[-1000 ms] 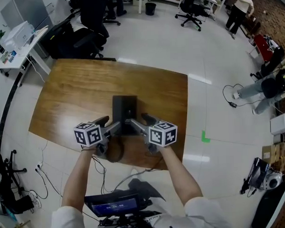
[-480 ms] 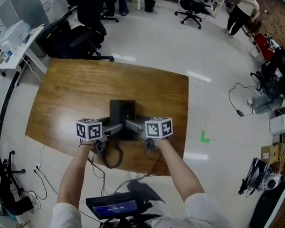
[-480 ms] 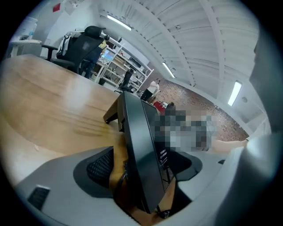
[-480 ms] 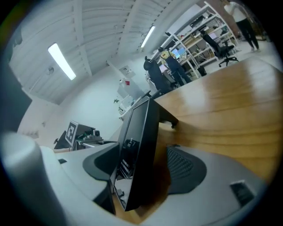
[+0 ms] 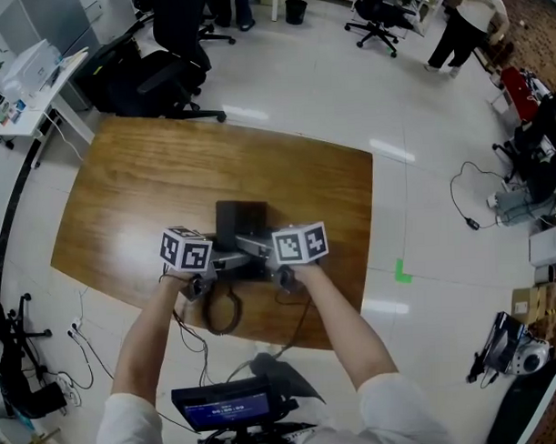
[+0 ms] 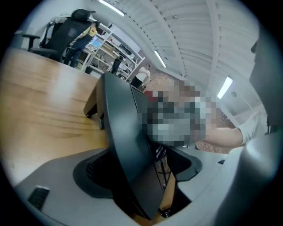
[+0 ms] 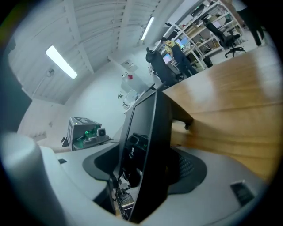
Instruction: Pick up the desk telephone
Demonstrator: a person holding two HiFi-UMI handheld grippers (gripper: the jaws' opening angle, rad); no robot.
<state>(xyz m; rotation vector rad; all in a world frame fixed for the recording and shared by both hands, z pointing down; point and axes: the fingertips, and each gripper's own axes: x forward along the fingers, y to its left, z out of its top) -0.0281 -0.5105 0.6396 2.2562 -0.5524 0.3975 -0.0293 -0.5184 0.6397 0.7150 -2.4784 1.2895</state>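
Note:
The black desk telephone (image 5: pixel 241 220) lies on the wooden table (image 5: pixel 140 176), its coiled cord (image 5: pixel 222 311) trailing toward the near edge. My left gripper (image 5: pixel 227 261) and right gripper (image 5: pixel 253 246) meet at the phone's near end, one from each side. In the left gripper view the phone (image 6: pixel 128 141) stands edge-on between the grey jaws of the left gripper (image 6: pixel 146 176), which stand wide. In the right gripper view the phone (image 7: pixel 152 141) likewise rises between the wide jaws of the right gripper (image 7: pixel 146 176). I see no pad pressing on it.
Black office chairs (image 5: pixel 177 65) stand beyond the table's far edge. A white desk with a printer (image 5: pixel 31 70) is at the far left. Cables lie on the floor at left and right. A person (image 5: pixel 462 19) walks at the top right. A small screen (image 5: pixel 225 409) hangs below my arms.
Both grippers have come forward and down onto the phone's near end, and their marker cubes have drawn closer together. The phone has not moved.

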